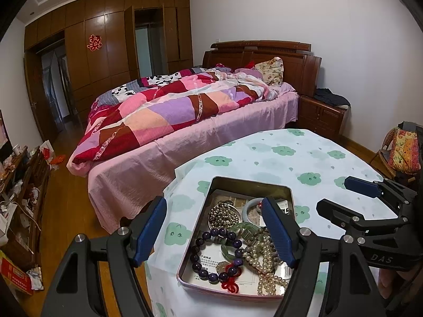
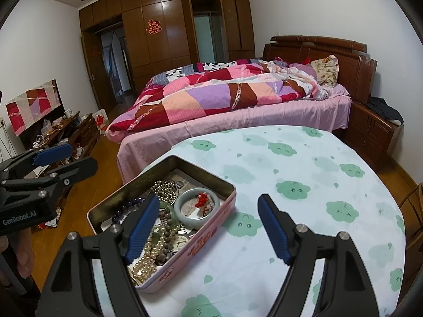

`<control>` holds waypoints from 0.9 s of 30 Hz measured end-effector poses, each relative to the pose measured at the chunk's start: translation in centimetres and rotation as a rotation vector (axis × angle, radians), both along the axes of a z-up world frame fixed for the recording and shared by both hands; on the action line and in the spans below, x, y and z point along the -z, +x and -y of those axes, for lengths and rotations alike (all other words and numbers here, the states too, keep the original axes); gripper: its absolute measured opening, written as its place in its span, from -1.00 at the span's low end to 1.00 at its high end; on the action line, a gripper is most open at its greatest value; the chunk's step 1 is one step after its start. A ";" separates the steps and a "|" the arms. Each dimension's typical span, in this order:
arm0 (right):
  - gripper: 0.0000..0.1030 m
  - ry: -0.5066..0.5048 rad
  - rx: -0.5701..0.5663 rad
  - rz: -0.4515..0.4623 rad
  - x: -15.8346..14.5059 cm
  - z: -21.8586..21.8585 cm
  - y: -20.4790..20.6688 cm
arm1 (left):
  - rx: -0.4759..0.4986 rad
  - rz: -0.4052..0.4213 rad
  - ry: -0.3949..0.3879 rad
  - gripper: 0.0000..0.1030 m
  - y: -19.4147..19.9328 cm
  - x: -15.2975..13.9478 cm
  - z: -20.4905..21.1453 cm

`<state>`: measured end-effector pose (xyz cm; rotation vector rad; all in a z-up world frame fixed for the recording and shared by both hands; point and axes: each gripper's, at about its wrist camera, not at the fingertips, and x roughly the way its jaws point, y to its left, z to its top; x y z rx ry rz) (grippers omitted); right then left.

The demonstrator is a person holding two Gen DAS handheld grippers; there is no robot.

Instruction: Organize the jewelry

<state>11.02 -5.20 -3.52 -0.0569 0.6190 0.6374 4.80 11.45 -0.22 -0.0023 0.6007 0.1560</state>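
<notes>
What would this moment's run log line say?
stage: before first pick | left gripper: open, empty, above tin | right gripper: open, empty, beside tin | jewelry: all in tin | table: clothed

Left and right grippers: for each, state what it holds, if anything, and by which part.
Nothing is held. The left gripper and the right gripper both stand open above the tin of jewelry, touching none of it.

Dim soft indoor light; glare on wardrobe doors (image 2: pixel 169 8); fisheye bending, black corner vignette.
</notes>
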 end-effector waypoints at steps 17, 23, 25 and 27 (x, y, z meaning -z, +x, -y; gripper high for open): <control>0.55 0.000 -0.001 -0.002 0.0 0.0 0.0 | 0.005 -0.018 -0.034 0.44 0.4 0.2 -0.2; 0.55 -0.001 -0.001 -0.002 0.0 0.0 0.0 | -0.010 -0.023 -0.015 0.44 0.6 0.3 0.0; 0.55 -0.001 -0.001 -0.003 0.0 0.0 0.0 | -0.014 -0.021 -0.016 0.45 0.6 0.3 -0.1; 0.55 -0.001 -0.001 -0.004 0.3 0.0 -0.2 | -0.019 -0.021 -0.025 0.45 0.6 0.4 -0.3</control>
